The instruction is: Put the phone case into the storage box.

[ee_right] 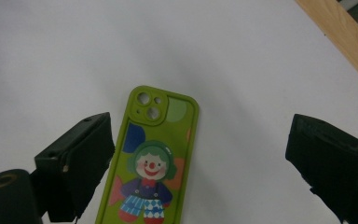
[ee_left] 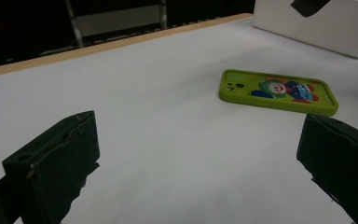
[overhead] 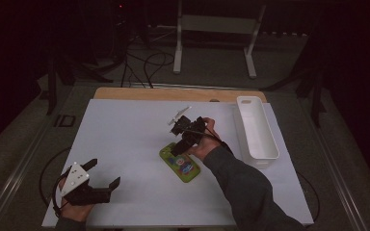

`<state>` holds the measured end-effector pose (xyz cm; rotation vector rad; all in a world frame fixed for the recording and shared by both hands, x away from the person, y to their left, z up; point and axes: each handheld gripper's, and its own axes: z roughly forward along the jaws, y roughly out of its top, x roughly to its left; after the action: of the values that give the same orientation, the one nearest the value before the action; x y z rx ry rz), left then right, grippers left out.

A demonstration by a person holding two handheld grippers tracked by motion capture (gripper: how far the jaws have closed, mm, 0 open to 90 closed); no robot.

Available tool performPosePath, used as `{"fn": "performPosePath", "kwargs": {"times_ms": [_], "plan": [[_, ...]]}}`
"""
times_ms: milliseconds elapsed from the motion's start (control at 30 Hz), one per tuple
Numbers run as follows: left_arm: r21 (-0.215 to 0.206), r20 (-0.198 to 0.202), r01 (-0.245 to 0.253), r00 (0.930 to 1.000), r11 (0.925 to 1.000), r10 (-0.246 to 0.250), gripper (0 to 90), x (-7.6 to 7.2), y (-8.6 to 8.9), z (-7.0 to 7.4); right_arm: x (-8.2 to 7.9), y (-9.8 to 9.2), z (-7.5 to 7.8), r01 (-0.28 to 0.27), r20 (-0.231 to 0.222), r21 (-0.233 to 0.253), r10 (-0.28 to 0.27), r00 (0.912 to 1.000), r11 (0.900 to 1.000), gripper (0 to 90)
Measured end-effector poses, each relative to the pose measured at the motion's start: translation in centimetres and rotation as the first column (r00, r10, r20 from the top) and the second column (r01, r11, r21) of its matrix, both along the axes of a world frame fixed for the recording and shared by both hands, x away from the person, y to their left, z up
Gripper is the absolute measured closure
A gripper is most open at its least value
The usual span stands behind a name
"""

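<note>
One green phone case [overhead: 179,162], one white tray [overhead: 257,126], and two hand-held tools sit on the table [overhead: 125,139].

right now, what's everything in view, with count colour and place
phone case: 1, green with a clown picture, lying flat mid-table, under the right gripper
tray: 1, white, long, along the table's right side
sheet: 1, white, covering most of the table
table: 1, wooden edge showing at the far side
frame: 1, white, on the floor beyond the table
cables: several, black, on the floor at the far side
left gripper: 1, black, near-left corner, jaws open
right gripper: 1, black, above the phone case, jaws open
</note>
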<state>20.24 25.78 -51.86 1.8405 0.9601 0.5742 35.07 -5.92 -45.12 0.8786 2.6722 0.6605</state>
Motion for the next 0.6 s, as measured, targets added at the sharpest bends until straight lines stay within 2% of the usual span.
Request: {"fn": "performPosePath", "kwargs": {"times_ms": [433, 600], "plan": [[0.002, -0.002, 0.002, 1.0000, 1.0000, -0.002, 0.0, 0.0, -0.1, 0.0, 0.7, 0.6, -1.2, 0.018, -0.067, -0.023, -0.019, 0.9976, 1.000, 7.2], [0.000, -0.001, 0.000, 1.0000, 1.0000, 0.000, 0.0, 0.0, 0.0, 0.0, 0.8, 0.9, -1.6, 0.026, -0.077, -0.036, -0.028, 0.9966, 0.999, 7.3]]}}
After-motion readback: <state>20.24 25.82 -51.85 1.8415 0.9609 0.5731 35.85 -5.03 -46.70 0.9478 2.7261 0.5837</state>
